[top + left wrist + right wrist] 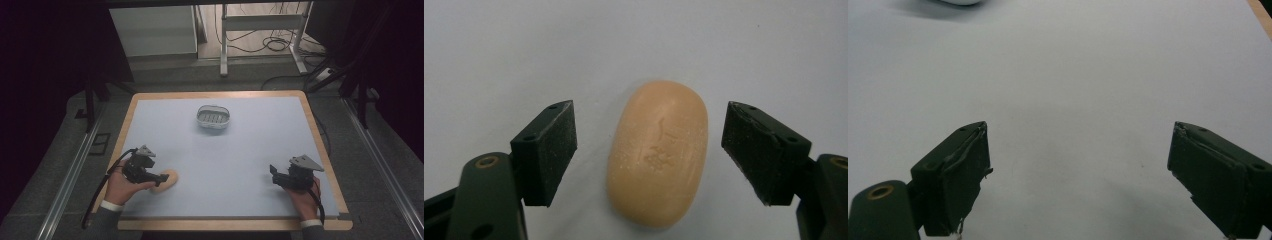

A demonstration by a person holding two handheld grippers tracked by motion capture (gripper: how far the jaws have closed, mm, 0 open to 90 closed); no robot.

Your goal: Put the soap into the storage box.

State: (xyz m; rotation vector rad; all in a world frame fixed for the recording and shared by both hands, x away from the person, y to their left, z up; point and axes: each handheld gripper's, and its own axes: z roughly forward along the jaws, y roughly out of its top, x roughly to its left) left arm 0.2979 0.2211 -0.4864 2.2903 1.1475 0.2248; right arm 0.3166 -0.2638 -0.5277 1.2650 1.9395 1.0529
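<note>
Pale blue tabletop (240, 160): left gripper (649, 145) is spread, straddling the soap bar (658, 152) for a grasp; right gripper (1078, 170) rests spread, idle.

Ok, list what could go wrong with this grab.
1. The soap is rounded and smooth; the open left gripper straddles it without touching, so it may squirt out when the jaws close.
2. The jaws stand unevenly around it, so the first to touch could nudge it across the table.
3. The dish is far off, so a weak grip risks a drop.

peach soap (657, 152), black jaws, pale blue table (250, 160).
</note>
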